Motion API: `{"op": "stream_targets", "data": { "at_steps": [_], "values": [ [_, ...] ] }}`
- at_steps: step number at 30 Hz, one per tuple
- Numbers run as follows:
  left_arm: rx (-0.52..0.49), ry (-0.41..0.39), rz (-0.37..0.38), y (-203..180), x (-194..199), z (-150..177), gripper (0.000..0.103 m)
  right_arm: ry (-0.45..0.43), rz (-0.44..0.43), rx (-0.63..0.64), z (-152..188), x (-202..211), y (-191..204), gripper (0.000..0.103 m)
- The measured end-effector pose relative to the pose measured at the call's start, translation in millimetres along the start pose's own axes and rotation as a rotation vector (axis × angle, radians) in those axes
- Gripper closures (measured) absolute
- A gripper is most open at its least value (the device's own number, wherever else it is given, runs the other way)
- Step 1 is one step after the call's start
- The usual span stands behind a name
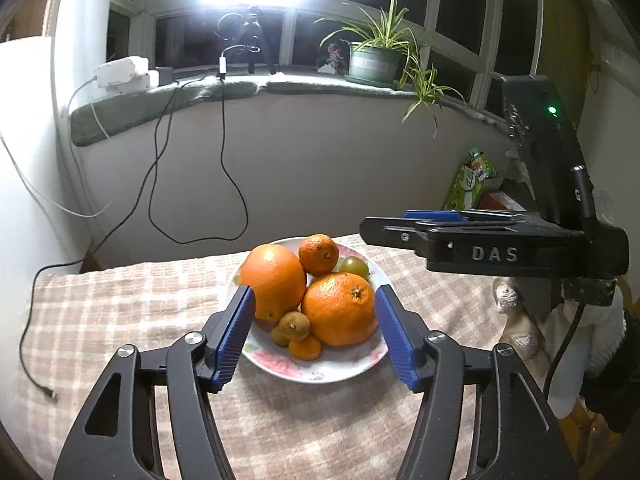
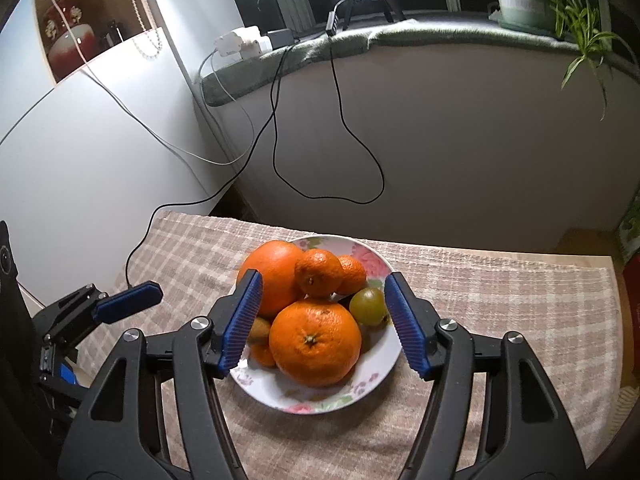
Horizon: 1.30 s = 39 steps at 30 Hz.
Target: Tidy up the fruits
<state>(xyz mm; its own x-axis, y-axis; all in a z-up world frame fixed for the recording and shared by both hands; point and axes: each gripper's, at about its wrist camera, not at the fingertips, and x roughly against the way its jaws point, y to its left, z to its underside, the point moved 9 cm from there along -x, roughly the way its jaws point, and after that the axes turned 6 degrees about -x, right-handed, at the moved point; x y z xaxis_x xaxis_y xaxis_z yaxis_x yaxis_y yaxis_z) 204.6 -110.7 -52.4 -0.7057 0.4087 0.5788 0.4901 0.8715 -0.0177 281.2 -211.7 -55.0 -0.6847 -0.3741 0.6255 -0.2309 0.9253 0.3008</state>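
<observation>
Fruit sits heaped on a floral plate [image 1: 276, 364] in the middle of the surface [image 1: 120, 320], which is covered by a beige checked cloth. Two large oranges dominate the pile: one [image 1: 276, 280] toward the left and one [image 1: 340, 308] nearer the front right. Behind them rests a smaller mandarin [image 1: 319, 255], with a green grape [image 1: 355, 267] tucked beside it (partly hidden). A brownish kiwi [image 1: 295, 325] and a little orange citrus [image 1: 305, 349] lie at the plate's near edge.

Both tools stand parted and hold nothing. The left tool [image 1: 314, 334] hovers over the plate's near side, its blue pads framing the fruit without touching it. The right tool [image 2: 324, 326] hangs likewise above the plate from the other side, pads clear of the fruit. Behind, a potted plant [image 1: 376, 62] stands on the windowsill, and black cables [image 1: 224, 140] trail down the wall.
</observation>
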Motion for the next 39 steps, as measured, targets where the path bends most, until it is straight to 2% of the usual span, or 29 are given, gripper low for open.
{"op": "stream_targets", "data": {
  "at_steps": [1,3,7,10,13,16,39],
  "values": [
    [0.000,-0.003,-0.004,0.2,3.1,1.2,0.038,-0.013,0.007,0.008,1.7,4.6,1.4,0.027],
    [-0.001,-0.008,-0.016,1.0,8.9,3.7,0.035,-0.044,0.024,0.020,4.7,13.9,3.1,0.020],
    [0.000,-0.010,-0.041,2.4,19.4,9.0,0.032,-0.081,0.050,0.042,12.8,27.0,9.2,0.015],
    [-0.006,-0.015,-0.071,3.8,26.6,12.3,0.031,-0.105,0.088,0.067,19.9,36.7,11.0,0.014],
    [-0.004,-0.025,-0.103,6.7,34.8,14.6,0.023,-0.132,0.132,0.100,25.5,46.7,12.8,0.014],
    [0.005,-0.037,-0.121,9.3,42.6,16.1,0.023,-0.158,0.163,0.123,30.0,57.4,14.3,0.014],
    [-0.001,-0.059,-0.146,1.3,61.5,17.4,0.023,-0.175,0.174,0.122,41.2,76.3,16.1,0.013]
  ]
}}
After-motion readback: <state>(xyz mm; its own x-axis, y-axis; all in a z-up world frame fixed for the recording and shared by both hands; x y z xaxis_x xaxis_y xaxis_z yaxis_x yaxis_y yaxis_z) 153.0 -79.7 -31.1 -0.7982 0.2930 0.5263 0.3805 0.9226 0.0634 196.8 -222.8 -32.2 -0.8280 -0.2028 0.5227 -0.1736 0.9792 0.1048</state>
